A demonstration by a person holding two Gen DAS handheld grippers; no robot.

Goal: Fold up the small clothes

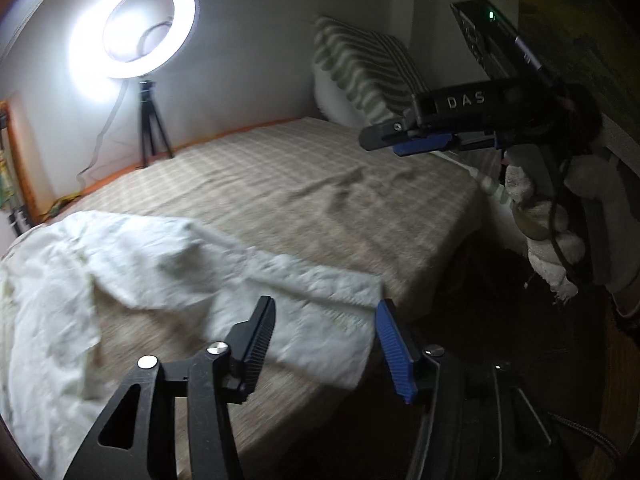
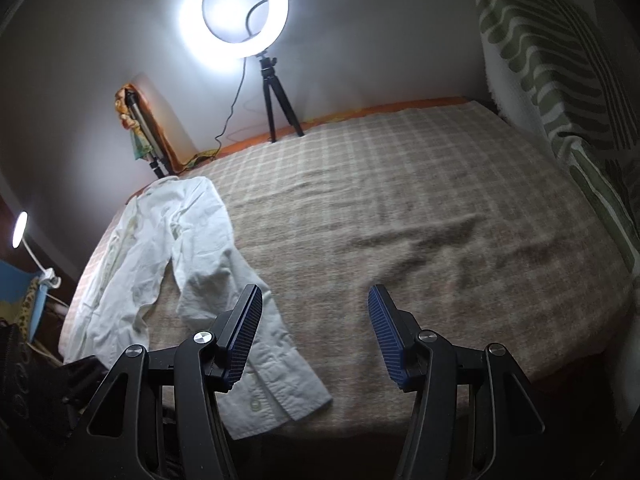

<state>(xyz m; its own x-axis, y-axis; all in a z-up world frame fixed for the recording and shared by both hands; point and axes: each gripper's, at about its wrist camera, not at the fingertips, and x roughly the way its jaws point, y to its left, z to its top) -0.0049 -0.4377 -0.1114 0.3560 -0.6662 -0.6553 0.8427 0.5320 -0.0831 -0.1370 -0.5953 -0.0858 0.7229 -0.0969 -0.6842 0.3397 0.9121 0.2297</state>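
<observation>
A white shirt (image 2: pixel 168 248) lies rumpled at the left edge of the bed (image 2: pixel 400 208), both grippers – left (image 1: pixel 326 344), right (image 2: pixel 316 328) – hover over it with jaws spread and empty – folding looks unstarted, so next comes pinching a cuff.

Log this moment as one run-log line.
stage: pre-grasp | left hand-held gripper: open above white shirt | right hand-held gripper: open, empty | shirt: unfolded on plaid bedspread

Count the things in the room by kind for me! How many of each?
White shirt: 1
Ring light: 1
Small lamp: 1
Tripods: 2, one black, one leaning in the corner
Striped pillow: 1
Checked blanket: 1
Total: 7
</observation>
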